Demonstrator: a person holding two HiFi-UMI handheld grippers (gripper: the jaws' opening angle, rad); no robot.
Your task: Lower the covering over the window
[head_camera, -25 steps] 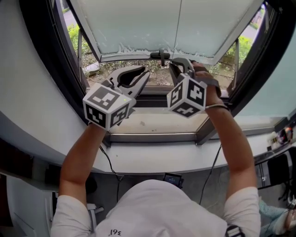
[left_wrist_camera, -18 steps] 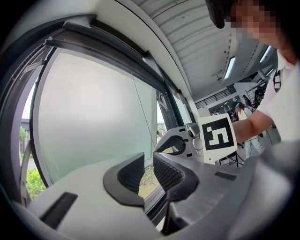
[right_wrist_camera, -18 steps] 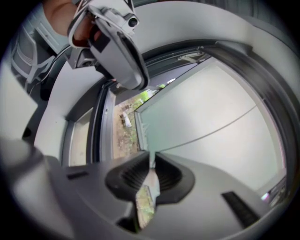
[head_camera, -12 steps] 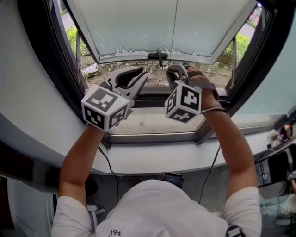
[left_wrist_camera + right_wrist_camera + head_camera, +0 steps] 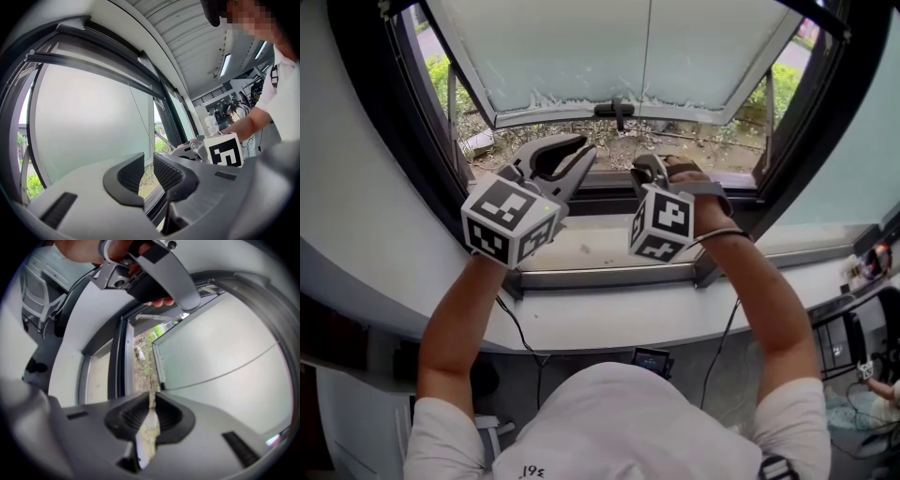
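A translucent pale blind (image 5: 581, 47) covers the upper window. Its bottom bar (image 5: 544, 114) carries a small dark pull handle (image 5: 614, 110) at the middle. My left gripper (image 5: 584, 150) is held level under the bar, left of the handle, jaws nearly together with only a slit and nothing in it. My right gripper (image 5: 639, 171) sits below and right of the handle, clear of it, jaws shut with nothing seen between them. The left gripper view shows the blind (image 5: 89, 122) past the empty jaws (image 5: 147, 171). The right gripper view looks along the shut jaws (image 5: 152, 401) at the bar (image 5: 158, 366).
Below the blind an uncovered strip of glass shows ground and plants (image 5: 694, 145). A grey sill (image 5: 600, 246) lies under both grippers, with a white ledge (image 5: 609, 323) nearer me. The dark window frame (image 5: 375, 122) runs up both sides. Cables and small items (image 5: 862, 272) lie at the right.
My right gripper has dropped from beside the pull handle toward the sill, tilting downward. The handle and bar stayed where they were. My left gripper has kept its place.
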